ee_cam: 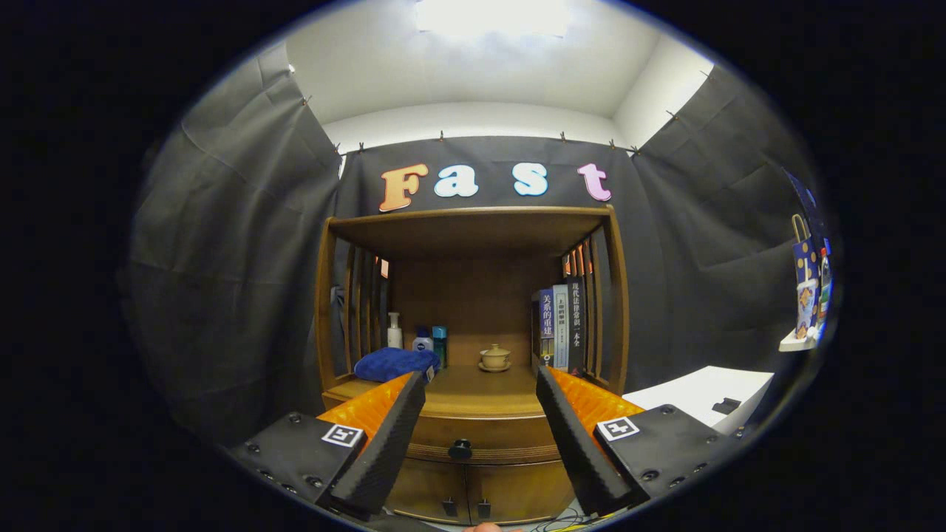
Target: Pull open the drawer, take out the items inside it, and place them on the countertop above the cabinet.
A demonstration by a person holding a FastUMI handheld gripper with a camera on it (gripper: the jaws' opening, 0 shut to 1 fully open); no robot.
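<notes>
A blue cloth (392, 363) lies on the countertop (473, 395), with bottles (417, 336) behind it. The gripper (480, 421) is wide open, holding nothing. The closed drawer (484, 436) and its knob (460, 448) sit between the fingers. A small teapot (494, 357) stands further back, with books (560, 325) beside it.

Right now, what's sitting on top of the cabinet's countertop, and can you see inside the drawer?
On the countertop: a blue cloth, three bottles, a small lidded cup, upright books. The drawer is closed, hiding its contents. The open gripper frames its knob.

Gripper (480, 414) — screwed housings, square markers
</notes>
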